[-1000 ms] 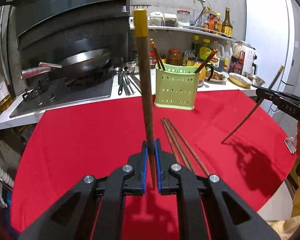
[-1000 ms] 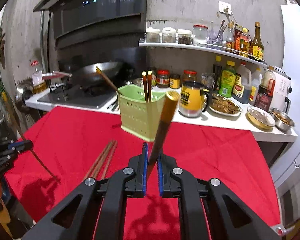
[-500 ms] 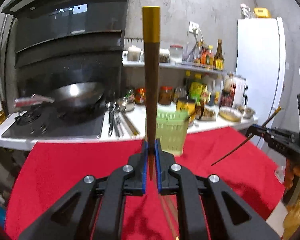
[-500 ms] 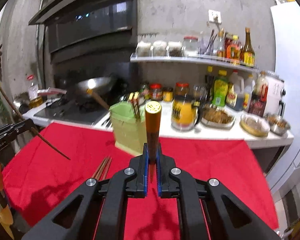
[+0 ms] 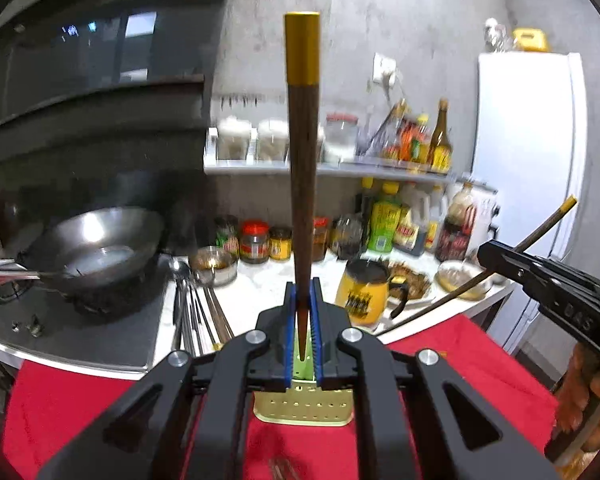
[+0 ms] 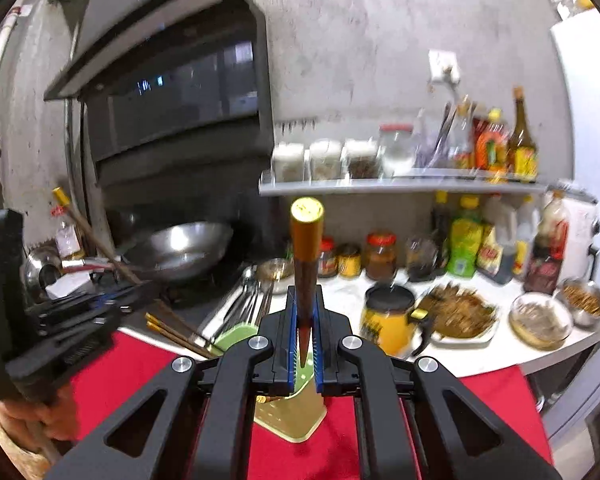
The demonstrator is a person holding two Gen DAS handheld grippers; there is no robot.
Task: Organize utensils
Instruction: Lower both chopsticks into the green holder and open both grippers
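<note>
With each gripper, left [image 5: 303,322] and right [image 6: 305,328], clamped on a chopstick [image 5: 302,160] (both upright), either tip could miss the green holder [image 6: 296,416].

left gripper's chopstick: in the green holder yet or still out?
Out. The chopstick stands upright, clamped in the left gripper jaws, its tip between them above the green holder.

Both grippers are matte black with forked arms, round silver screws at the joints and blue ribbed pads lining the jaws. At the right edge of the left wrist view, the right gripper [image 5: 548,276] bears faint embossed lettering, and bare skin of the hand [image 5: 588,396] shows below.
</note>
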